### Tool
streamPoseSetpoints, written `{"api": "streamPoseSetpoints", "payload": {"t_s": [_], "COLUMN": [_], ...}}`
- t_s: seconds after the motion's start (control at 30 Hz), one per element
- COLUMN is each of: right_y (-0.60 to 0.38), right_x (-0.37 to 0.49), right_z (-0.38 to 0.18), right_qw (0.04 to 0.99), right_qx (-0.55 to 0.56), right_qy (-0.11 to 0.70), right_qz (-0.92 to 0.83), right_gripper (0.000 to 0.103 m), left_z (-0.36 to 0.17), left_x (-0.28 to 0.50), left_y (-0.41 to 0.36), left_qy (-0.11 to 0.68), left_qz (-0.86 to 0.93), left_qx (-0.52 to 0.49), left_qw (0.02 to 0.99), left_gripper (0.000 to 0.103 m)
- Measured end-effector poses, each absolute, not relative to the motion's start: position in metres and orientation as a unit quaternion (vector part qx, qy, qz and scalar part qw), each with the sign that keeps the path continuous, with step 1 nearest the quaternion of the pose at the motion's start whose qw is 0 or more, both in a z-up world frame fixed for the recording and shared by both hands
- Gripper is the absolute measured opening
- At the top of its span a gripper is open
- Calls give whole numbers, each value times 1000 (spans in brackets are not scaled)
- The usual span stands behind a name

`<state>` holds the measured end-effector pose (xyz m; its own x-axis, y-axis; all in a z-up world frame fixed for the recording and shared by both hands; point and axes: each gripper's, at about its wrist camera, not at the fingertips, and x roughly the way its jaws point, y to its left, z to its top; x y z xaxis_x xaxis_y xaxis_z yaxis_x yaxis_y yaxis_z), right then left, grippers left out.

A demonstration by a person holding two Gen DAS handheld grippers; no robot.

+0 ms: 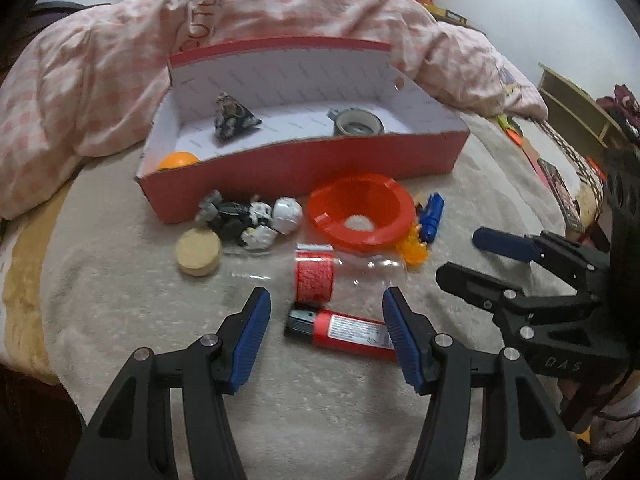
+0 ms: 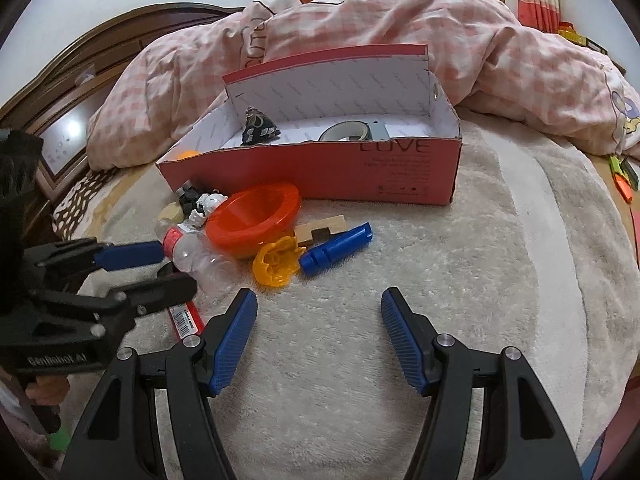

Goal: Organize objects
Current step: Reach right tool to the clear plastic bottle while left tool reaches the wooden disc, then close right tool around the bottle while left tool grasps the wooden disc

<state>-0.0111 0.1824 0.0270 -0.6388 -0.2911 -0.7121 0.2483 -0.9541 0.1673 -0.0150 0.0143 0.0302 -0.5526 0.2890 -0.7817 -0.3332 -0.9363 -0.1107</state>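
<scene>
Both my tools are wide open with nothing held. My left tool (image 1: 326,300) hovers over the red lighter (image 1: 344,330) on the bed, bottle (image 1: 340,276) just beyond it. My right tool (image 2: 318,300) is over bare blanket (image 2: 500,264), near the blue toy (image 2: 336,248). The red box (image 2: 320,168) sits behind the pile, with a tape roll (image 2: 346,133) inside.

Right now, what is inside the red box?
Inside the red box: a dark patterned pouch, a roll of tape and an orange ball. The front wall covers the ball's lower part and the near floor.
</scene>
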Motion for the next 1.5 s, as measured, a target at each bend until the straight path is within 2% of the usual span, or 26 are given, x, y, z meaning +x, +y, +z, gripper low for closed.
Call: {"api": "streamPoseSetpoints", "payload": {"t_s": [0.23, 0.5, 0.73, 1.03, 1.1, 1.27, 1.5], "right_y": [171, 130, 101, 76, 78, 82, 90], "right_x": [-7, -11, -20, -37, -41, -41, -35], "right_z": [37, 57, 57, 35, 32, 34, 45], "right_qw": [189, 255, 292, 288, 287, 291, 292], "right_qx": [392, 367, 364, 396, 402, 396, 383], "right_qy": [-19, 41, 70, 141, 133, 115, 85], "right_qz": [-900, -894, -882, -860, -859, -863, -872], "right_gripper": [66, 66, 60, 54, 52, 37, 36], "left_z": [28, 30, 27, 21, 20, 20, 20], "left_x": [-9, -3, -3, -4, -4, -6, -7], "left_y": [4, -18, -43, -56, -56, -54, -53], "left_qy": [9, -5, -2, -12, -12, -6, -1], "left_qz": [878, 885, 893, 896, 896, 896, 896], "left_qx": [-444, -441, -437, -435, -434, -434, -434], "left_qw": [177, 148, 106, 91, 92, 91, 88], "left_gripper": [60, 60, 60, 60, 60, 60, 60]}}
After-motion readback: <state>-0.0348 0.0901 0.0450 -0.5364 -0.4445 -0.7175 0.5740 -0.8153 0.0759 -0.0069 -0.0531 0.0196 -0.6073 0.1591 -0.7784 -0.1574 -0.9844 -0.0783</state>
